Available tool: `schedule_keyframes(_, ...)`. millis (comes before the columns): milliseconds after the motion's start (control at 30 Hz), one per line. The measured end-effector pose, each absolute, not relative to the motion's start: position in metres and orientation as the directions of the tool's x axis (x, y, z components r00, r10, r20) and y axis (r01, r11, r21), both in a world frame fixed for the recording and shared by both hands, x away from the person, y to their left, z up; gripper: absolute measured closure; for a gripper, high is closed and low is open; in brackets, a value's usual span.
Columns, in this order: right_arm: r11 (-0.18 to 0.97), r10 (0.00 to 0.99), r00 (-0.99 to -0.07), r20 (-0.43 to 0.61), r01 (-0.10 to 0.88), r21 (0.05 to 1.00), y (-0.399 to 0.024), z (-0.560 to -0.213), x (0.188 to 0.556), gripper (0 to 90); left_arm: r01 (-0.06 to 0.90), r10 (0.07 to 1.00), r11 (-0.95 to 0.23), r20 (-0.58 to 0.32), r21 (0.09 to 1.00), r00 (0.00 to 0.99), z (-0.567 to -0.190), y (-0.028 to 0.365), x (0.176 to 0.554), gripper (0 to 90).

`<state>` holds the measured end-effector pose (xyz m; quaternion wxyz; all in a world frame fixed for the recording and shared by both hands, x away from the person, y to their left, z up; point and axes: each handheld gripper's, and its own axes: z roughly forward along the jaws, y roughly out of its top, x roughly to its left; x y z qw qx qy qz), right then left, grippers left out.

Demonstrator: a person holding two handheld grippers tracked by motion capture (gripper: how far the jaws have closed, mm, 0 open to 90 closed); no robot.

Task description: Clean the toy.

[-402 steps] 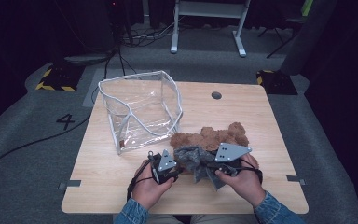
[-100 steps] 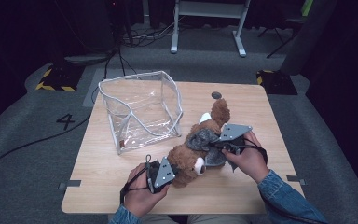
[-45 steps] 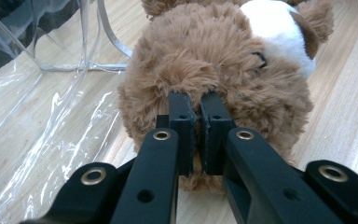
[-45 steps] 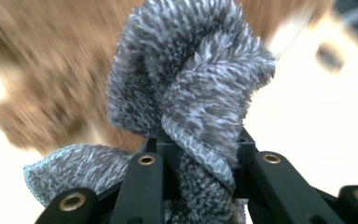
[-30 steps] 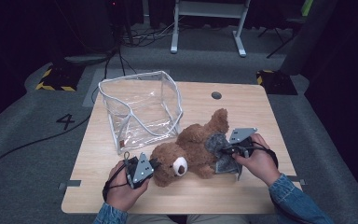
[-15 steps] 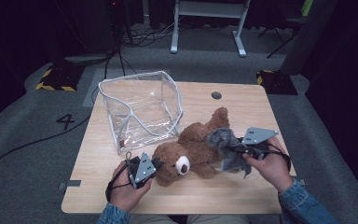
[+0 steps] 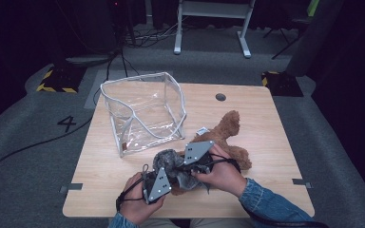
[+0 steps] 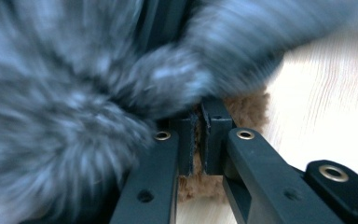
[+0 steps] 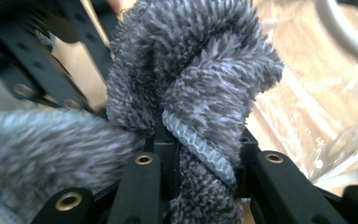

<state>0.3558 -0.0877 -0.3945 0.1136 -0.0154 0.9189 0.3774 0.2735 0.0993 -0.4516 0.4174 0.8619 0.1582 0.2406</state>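
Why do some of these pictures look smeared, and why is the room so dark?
Left gripper view: the grey cloth is motion-blurred, the jaws sharp. Right gripper view: the cloth is crisp, the clear bag behind soft and glary. High view: the table is lit, the floor around it dim.

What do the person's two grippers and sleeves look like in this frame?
Each hand carries a black two-jaw gripper topped by a grey three-cornered plate with small dark dots: left gripper, right gripper. Black cables loop from both. The jaw arms are black bars with brass-coloured rivets. Both sleeves are blue denim.

Blue denim sleeves (image 7: pixel 266 202), black two-jaw tool (image 8: pixel 199 140) with brass rivets, grey triangular plates, trailing black cables
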Motion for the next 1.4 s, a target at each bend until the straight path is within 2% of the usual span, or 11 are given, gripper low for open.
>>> schedule_keyframes(67, 0.712, 0.07, -0.978, -0.195, -0.088, 0.696, -0.093, -0.396, 0.363, 72.8, 0.082, 0.476, -0.588, 0.263, 0.805, 0.839, -0.451, 0.1, 0.273, 85.4)
schedule_keyframes(200, 0.792, 0.164, -0.928, -0.336, -0.079, 0.606, -0.113, -0.385, 0.372, 73.4, 0.079, 0.477, -0.578, 0.258, 0.812, 0.84, -0.451, 0.101, 0.274, 85.3)
schedule_keyframes(300, 0.751, 0.232, -0.928, -0.292, -0.02, 0.66, -0.126, -0.378, 0.376, 73.3, 0.073, 0.472, -0.58, 0.261, 0.811, 0.842, -0.451, 0.098, 0.275, 85.3)
schedule_keyframes(433, 0.676, 0.158, -0.955, -0.25, -0.08, 0.733, -0.113, -0.367, 0.358, 73.1, 0.077, 0.471, -0.579, 0.257, 0.811, 0.844, -0.451, 0.097, 0.274, 85.3)
schedule_keyframes(567, 0.722, 0.075, -0.961, -0.267, -0.132, 0.679, -0.091, -0.381, 0.352, 72.6, 0.072, 0.472, -0.587, 0.268, 0.806, 0.84, -0.451, 0.098, 0.274, 85.3)
schedule_keyframes(700, 0.744, 0.162, -0.949, -0.269, -0.061, 0.665, -0.104, -0.391, 0.367, 73.1, 0.085, 0.483, -0.574, 0.253, 0.814, 0.838, -0.451, 0.1, 0.276, 85.3)
schedule_keyframes(767, 0.795, 0.203, -0.913, -0.354, -0.057, 0.603, -0.116, -0.392, 0.376, 73.6, 0.088, 0.483, -0.566, 0.243, 0.82, 0.841, -0.451, 0.101, 0.276, 85.3)
schedule_keyframes(867, 0.739, 0.251, -0.918, -0.307, -0.023, 0.673, -0.132, -0.39, 0.371, 73.8, 0.108, 0.501, -0.551, 0.224, 0.828, 0.836, -0.451, 0.102, 0.279, 85.2)
schedule_keyframes(967, 0.694, 0.173, -0.925, -0.339, -0.13, 0.708, -0.129, -0.382, 0.346, 73.7, 0.128, 0.522, -0.532, 0.205, 0.837, 0.828, -0.451, 0.102, 0.282, 85.2)
schedule_keyframes(1167, 0.738, 0.012, -0.922, -0.387, -0.253, 0.626, -0.115, -0.408, 0.315, 73.7, 0.152, 0.534, -0.539, 0.197, 0.829, 0.822, -0.454, 0.101, 0.284, 85.1)
schedule_keyframes(1400, 0.715, -0.021, -0.943, -0.333, -0.247, 0.653, -0.114, -0.417, 0.309, 73.8, 0.15, 0.535, -0.542, 0.202, 0.827, 0.82, -0.454, 0.103, 0.285, 85.0)
